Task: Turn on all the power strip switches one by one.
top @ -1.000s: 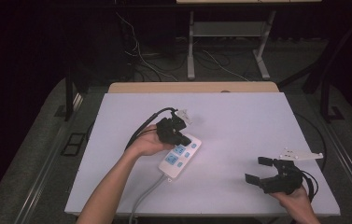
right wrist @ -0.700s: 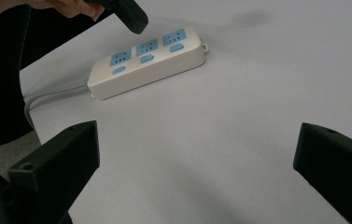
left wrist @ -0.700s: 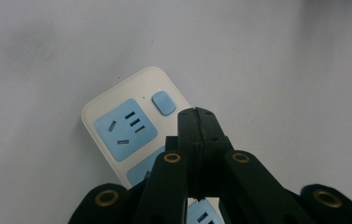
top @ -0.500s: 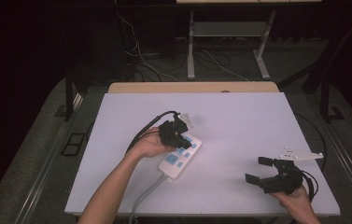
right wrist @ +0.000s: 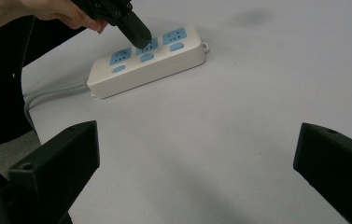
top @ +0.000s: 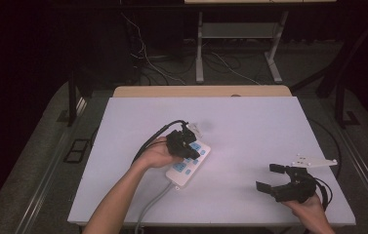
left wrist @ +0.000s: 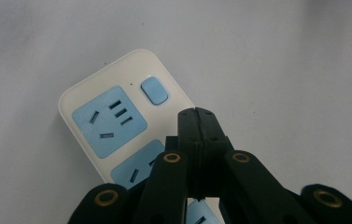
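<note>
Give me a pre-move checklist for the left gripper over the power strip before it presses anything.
1. Left gripper jaws shut, tips together, nothing between them: ok.
2. Tips sit over the middle section of the power strip, by the right gripper view: ok.
3. Tips in contact with the middle socket's switch: cannot tell, they cover it.
4. End switch next to the tips is uncovered: ok.
5. Strip lies flat on the white table, grey cord running off the near edge: ok.
6. Right gripper open, apart from the strip: ok.
</note>
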`<action>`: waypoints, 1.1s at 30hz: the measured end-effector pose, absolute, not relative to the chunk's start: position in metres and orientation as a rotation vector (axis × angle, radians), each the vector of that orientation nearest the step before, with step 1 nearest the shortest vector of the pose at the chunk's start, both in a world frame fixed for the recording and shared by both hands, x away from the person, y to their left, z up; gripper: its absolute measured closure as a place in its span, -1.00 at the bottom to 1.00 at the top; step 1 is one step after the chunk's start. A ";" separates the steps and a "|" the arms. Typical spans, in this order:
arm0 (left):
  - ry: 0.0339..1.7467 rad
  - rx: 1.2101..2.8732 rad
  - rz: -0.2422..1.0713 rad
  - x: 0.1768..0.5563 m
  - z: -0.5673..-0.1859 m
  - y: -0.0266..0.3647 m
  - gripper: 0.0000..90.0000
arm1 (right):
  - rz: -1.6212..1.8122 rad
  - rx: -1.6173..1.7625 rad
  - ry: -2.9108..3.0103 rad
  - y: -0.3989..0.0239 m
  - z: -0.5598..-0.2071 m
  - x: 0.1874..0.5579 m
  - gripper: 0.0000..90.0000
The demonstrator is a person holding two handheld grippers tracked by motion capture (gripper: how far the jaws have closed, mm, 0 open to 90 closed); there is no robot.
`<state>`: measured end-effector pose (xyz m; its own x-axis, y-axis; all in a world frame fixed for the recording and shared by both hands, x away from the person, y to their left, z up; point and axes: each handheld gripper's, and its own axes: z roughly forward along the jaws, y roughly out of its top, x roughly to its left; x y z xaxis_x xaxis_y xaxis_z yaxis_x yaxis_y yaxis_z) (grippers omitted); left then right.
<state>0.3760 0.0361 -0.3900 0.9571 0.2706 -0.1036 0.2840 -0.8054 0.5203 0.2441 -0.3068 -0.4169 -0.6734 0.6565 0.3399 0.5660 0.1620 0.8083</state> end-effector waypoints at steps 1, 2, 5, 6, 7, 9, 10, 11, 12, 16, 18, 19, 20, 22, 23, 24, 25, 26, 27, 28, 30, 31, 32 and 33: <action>0.391 2.554 -0.034 0.376 -0.390 0.036 0.99 | 1.551 1.227 2.325 -0.307 -0.417 0.244 -0.99; 0.392 2.556 -0.032 0.376 -0.391 0.035 0.99 | 1.551 1.227 2.326 -0.307 -0.417 0.244 -1.00; 0.388 2.559 -0.033 0.376 -0.393 0.035 0.99 | 1.552 1.228 2.326 -0.307 -0.417 0.244 -1.00; 0.391 2.556 -0.035 0.376 -0.394 0.034 0.99 | 1.552 1.227 2.326 -0.307 -0.417 0.244 -1.00; 0.393 2.558 -0.038 0.375 -0.395 0.034 0.99 | 1.551 1.225 2.326 -0.307 -0.417 0.244 -1.00; 0.394 2.558 -0.040 0.375 -0.397 0.034 0.99 | 1.553 1.225 2.324 -0.307 -0.417 0.244 -1.00; 0.388 2.563 -0.041 0.375 -0.398 0.034 0.99 | 1.553 1.224 2.324 -0.308 -0.417 0.244 -1.00; 0.394 2.557 -0.045 0.375 -0.398 0.034 0.99 | 1.553 1.225 2.325 -0.307 -0.417 0.244 -1.00; 0.392 2.557 -0.046 0.375 -0.399 0.035 0.98 | 1.552 1.225 2.326 -0.307 -0.417 0.244 -1.00; 0.410 2.549 -0.059 0.376 -0.399 0.035 0.99 | 1.552 1.226 2.328 -0.307 -0.417 0.244 -1.00; 0.413 2.549 -0.059 0.376 -0.399 0.035 0.99 | 1.552 1.227 2.327 -0.307 -0.417 0.244 -1.00; 0.413 2.549 -0.058 0.376 -0.399 0.035 0.99 | 1.553 1.226 2.327 -0.307 -0.417 0.244 -1.00; 0.417 2.548 -0.057 0.376 -0.399 0.034 0.99 | 1.551 1.228 2.326 -0.307 -0.417 0.244 -0.99; 0.422 2.551 -0.061 0.376 -0.400 0.034 0.99 | 1.550 1.227 2.327 -0.307 -0.417 0.245 -1.00; 0.422 2.551 -0.061 0.376 -0.400 0.034 0.99 | 1.550 1.227 2.327 -0.307 -0.417 0.245 -1.00; 0.430 2.552 -0.068 0.376 -0.400 0.034 0.99 | 1.551 1.228 2.328 -0.307 -0.417 0.244 -1.00; 0.433 2.552 -0.071 0.376 -0.400 0.034 0.99 | 1.551 1.228 2.328 -0.307 -0.417 0.244 -1.00; 0.432 2.554 -0.070 0.376 -0.400 0.033 0.99 | 1.552 1.226 2.327 -0.307 -0.417 0.244 -0.99; 0.432 2.555 -0.071 0.376 -0.401 0.033 0.99 | 1.552 1.227 2.327 -0.308 -0.417 0.244 -1.00; 0.434 2.554 -0.075 0.376 -0.401 0.032 0.99 | 1.552 1.227 2.326 -0.308 -0.416 0.243 -0.99; 0.437 2.556 -0.078 0.376 -0.401 0.032 1.00 | 1.557 1.226 2.322 -0.309 -0.416 0.243 -1.00; 0.437 2.556 -0.078 0.376 -0.401 0.032 1.00 | 1.557 1.226 2.322 -0.309 -0.416 0.243 -0.99; 0.447 2.553 -0.091 0.377 -0.402 0.033 1.00 | 1.558 1.226 2.321 -0.309 -0.416 0.243 -1.00; 0.446 2.553 -0.093 0.377 -0.402 0.033 1.00 | 1.558 1.223 2.322 -0.309 -0.416 0.243 -0.99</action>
